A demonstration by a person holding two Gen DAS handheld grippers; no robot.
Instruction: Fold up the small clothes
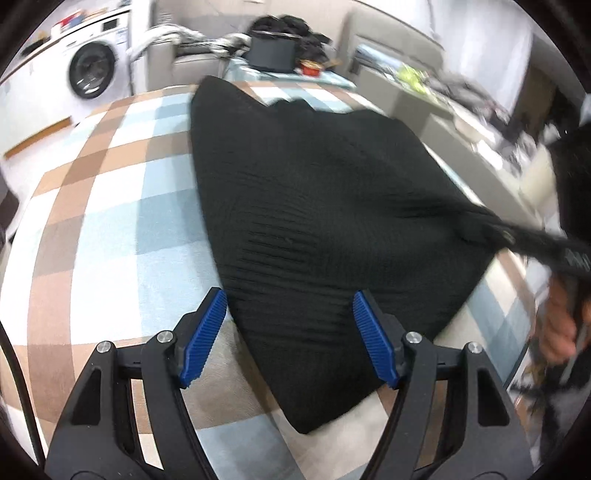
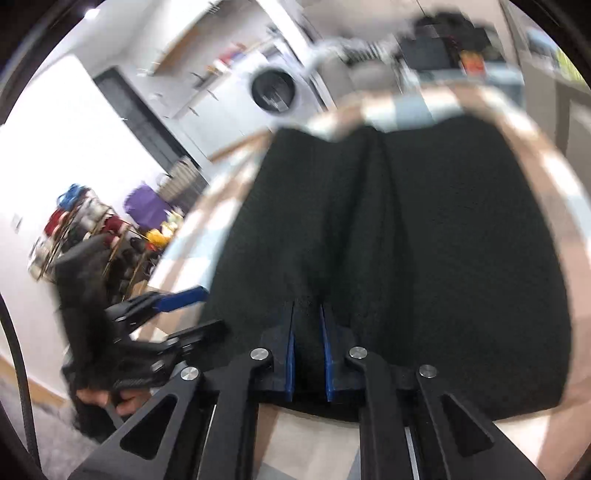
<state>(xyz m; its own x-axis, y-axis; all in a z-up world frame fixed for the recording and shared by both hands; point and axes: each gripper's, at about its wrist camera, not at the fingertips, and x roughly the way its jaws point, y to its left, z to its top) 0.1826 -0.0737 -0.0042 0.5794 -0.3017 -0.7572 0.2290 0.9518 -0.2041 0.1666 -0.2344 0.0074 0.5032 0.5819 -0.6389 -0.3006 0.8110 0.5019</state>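
A black knit garment point(image 1: 317, 206) lies spread on the checked tablecloth point(image 1: 110, 221). My left gripper point(image 1: 288, 332) is open, its blue pads on either side of the garment's near edge, holding nothing. My right gripper point(image 2: 307, 325) is shut on the garment point(image 2: 406, 240) at its near edge, and the cloth bunches into a ridge running away from the pinch. In the left wrist view the right gripper point(image 1: 506, 230) pulls the garment's right corner taut. In the right wrist view the left gripper point(image 2: 192, 306) shows open at the garment's left side.
A black box point(image 1: 271, 51) and a dark pile of clothes point(image 1: 291, 26) sit at the table's far end. A washing machine point(image 1: 92, 70) stands at the back left. A cluttered counter point(image 1: 461, 103) runs along the right. A rack of coloured items point(image 2: 92, 221) stands to the left.
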